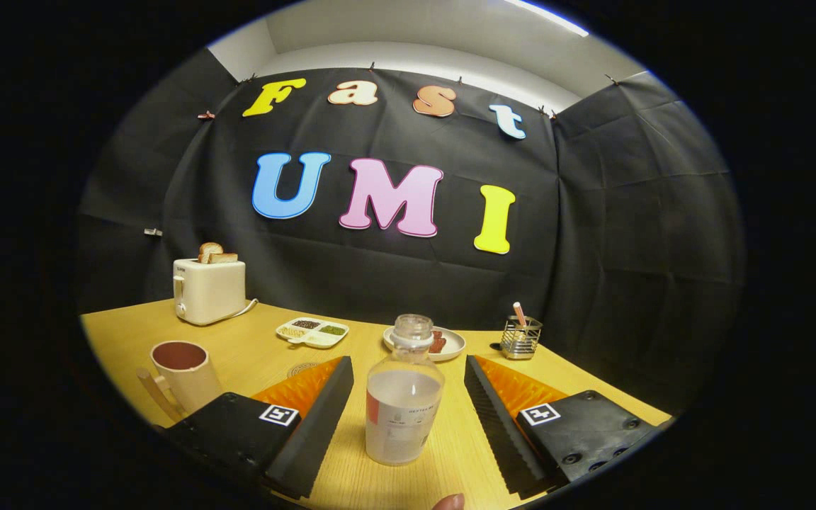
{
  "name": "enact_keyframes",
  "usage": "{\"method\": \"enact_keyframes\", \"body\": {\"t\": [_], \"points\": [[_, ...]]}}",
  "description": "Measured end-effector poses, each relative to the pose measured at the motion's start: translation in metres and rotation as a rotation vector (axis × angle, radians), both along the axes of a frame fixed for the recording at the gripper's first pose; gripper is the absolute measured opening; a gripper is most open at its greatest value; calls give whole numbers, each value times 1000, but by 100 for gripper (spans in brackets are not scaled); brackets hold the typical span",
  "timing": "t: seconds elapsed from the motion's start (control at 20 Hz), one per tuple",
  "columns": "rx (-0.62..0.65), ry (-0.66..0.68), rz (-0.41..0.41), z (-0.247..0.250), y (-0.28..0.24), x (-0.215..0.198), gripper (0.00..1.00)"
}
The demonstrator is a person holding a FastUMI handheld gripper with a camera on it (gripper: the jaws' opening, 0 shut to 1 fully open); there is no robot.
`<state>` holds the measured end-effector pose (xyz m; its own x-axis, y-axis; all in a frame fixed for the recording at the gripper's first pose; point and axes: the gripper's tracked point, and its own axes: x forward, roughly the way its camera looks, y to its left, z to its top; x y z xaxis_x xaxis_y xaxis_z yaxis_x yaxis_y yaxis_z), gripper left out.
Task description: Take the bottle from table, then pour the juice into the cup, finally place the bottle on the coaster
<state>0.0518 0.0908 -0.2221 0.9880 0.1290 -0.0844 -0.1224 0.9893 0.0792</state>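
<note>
Between the wide-spread fingers (408,407), clear of both, an upright uncapped bottle (404,397) on the table (252,354).

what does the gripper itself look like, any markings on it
The gripper has two wedge-shaped fingers with ribbed inner faces. Each sits on a dark blocky base with a square black-and-white marker on top; the right base shows recessed screw holes.

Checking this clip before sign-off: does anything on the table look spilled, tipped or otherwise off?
Nothing stands out. The bottle stands upright, uncapped, between the open gripper fingers, untouched. The cup is upright beside the left finger; no spills on the table.
</note>
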Motion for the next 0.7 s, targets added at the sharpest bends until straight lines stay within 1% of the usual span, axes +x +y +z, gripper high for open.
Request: {"method": "enact_keyframes", "body": {"t": [0.3, 0.45, 0.55, 0.6, 0.65, 0.7], "points": [[1, 39, 0, -36, 6, 16, 97], [16, 47, -6, -44, 5, 24, 96], [31, 54, -4, -49, 7, 28, 91], [37, 61, -7, -52, 8, 30, 87], [35, 68, -23, -53, 5, 31, 85], [33, 73, -47, -53, 1, 32, 81]]}}
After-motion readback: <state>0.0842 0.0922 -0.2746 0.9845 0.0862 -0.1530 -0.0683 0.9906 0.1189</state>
